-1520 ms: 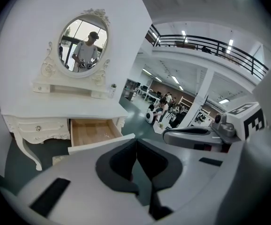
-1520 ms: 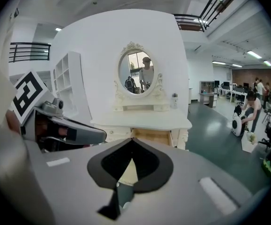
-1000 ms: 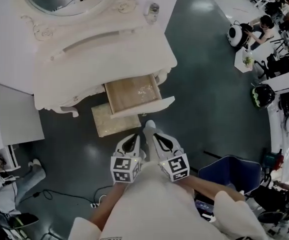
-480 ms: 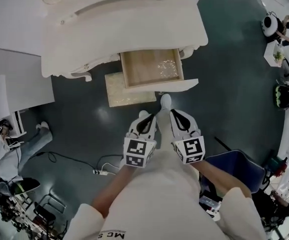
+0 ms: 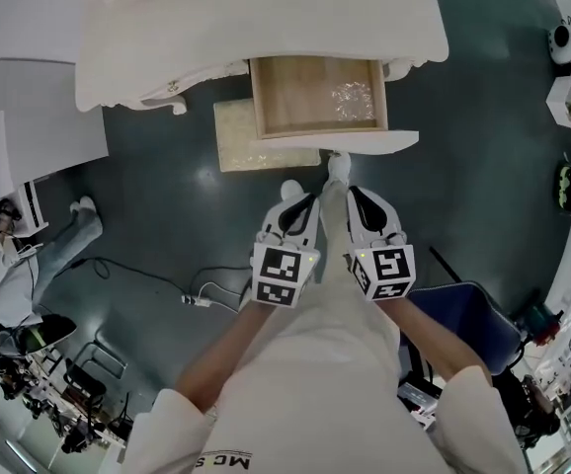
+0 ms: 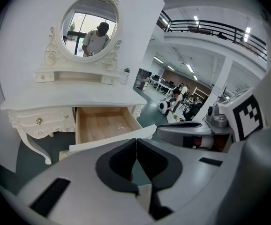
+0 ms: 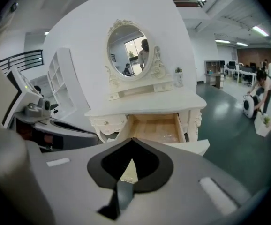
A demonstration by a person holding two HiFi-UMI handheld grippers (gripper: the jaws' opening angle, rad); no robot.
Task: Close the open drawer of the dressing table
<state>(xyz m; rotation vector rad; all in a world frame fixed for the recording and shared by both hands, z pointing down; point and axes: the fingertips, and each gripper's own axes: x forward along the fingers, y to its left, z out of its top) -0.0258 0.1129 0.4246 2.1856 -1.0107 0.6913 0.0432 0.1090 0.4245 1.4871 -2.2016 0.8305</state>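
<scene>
While the drawer [image 5: 315,95] is standing pulled out from the near side of the dressing table [image 5: 266,18], the left gripper [image 5: 292,188] and right gripper [image 5: 339,164] are hovering side by side just near of its front panel, each with jaws pressed together and empty.

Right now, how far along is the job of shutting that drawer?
Nothing is done yet: the drawer stands pulled well out of the table. In hand: the left gripper and right gripper, jaws together and empty, point at its front panel, the right one nearest; whether it touches can't be told. Left to do: push the panel in until it sits flush.
</scene>
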